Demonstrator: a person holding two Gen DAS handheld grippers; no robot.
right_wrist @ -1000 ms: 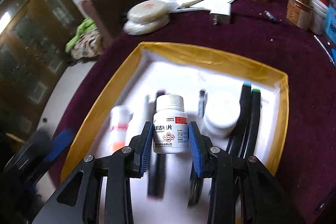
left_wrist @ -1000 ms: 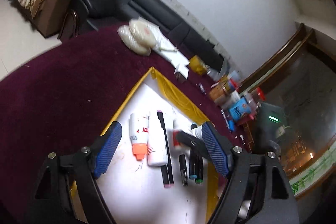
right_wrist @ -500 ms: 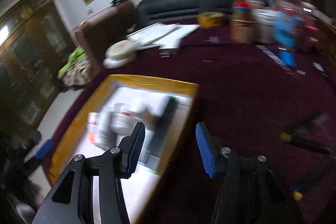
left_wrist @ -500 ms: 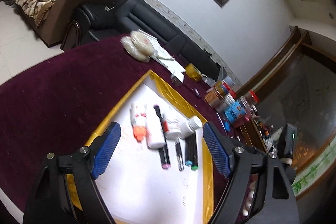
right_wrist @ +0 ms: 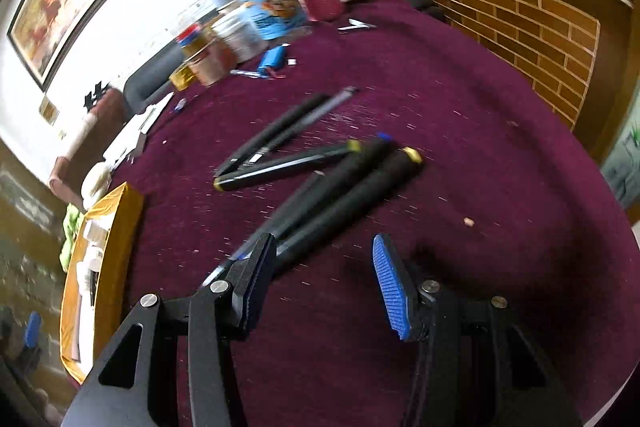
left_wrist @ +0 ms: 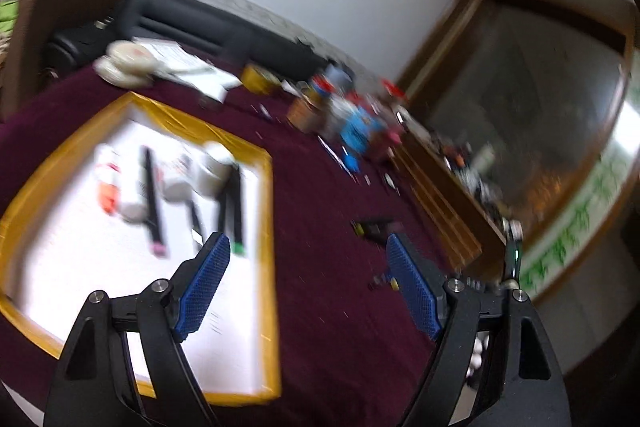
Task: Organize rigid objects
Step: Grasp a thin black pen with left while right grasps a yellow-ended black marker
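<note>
Both hand-held grippers, right (right_wrist: 324,279) and left (left_wrist: 308,283), gape empty; tray (left_wrist: 268,227) holds bottles and markers, several pens (right_wrist: 320,163) beside it on the tabletop (right_wrist: 480,147) remain.

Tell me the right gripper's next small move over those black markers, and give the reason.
Probably ease the right gripper forward and down over the nearest black marker. Its jaws are open and empty, the loose markers lie on the maroon cloth just ahead, and the yellow-rimmed tray already holds sorted items.
</note>
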